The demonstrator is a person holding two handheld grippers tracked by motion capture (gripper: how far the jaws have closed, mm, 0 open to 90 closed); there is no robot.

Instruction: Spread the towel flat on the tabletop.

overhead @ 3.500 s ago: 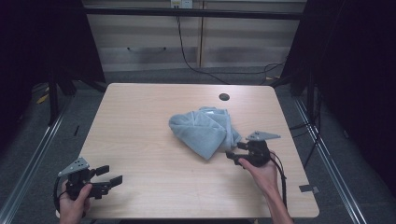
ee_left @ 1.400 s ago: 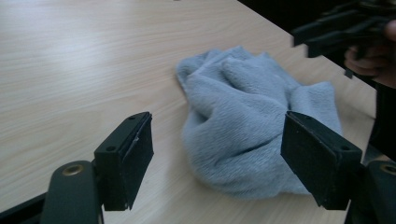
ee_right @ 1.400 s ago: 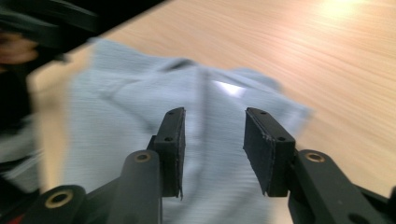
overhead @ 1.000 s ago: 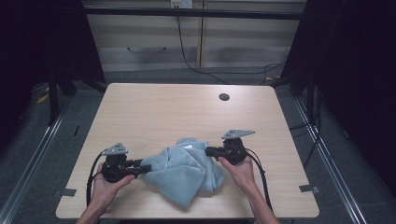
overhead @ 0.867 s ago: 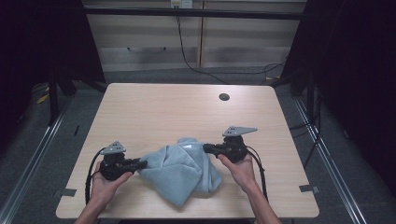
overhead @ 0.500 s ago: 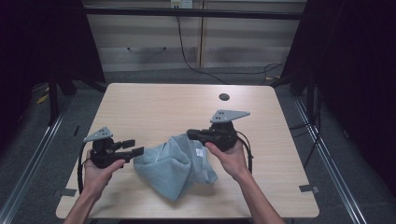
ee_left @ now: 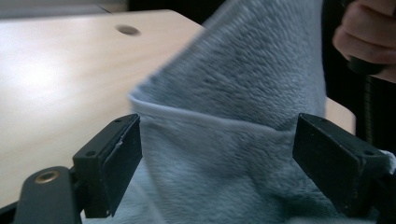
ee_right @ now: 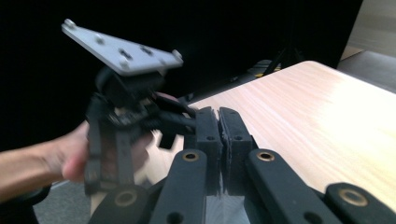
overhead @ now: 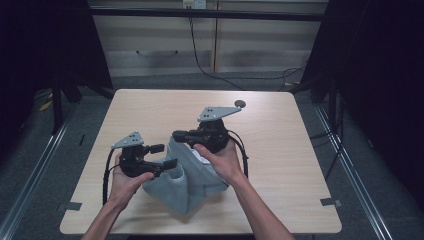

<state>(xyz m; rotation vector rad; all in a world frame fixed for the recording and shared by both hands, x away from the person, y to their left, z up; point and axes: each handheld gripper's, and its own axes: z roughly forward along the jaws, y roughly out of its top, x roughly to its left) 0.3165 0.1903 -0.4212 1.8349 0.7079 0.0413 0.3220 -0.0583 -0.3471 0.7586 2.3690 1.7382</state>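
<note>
Grey-blue towel (overhead: 187, 175) sits bunched on the near half of the wooden table (overhead: 300, 150), one part pulled up into a peak btwn the two hands.

Right gripper (overhead: 181, 135): jaws clenched, pads pressed flat together in right gripper view (ee_right: 219, 140). In high view its tips sit at the top of the raised towel peak & the cloth hangs down from there, so it's pinching the towel's upper edge; the pinched bit itself is too thin to make out btwn the pads. Right hand (overhead: 222, 160) is above the towel, lifted off the table.

Left gripper (overhead: 164, 156): jaws have just been opening, now spread wide, released. In left gripper view (ee_left: 217, 163) the towel's hemmed edge runs across the gap btwn the two pads, w/ fabric behind and below, but neither pad presses on it; cloth is loose btwn them. Left hand (overhead: 127, 177) is at the towel's left side, just beside the fold.

Small dark round hole (overhead: 240, 104) in the table at far edge, well apart from the towel
</note>
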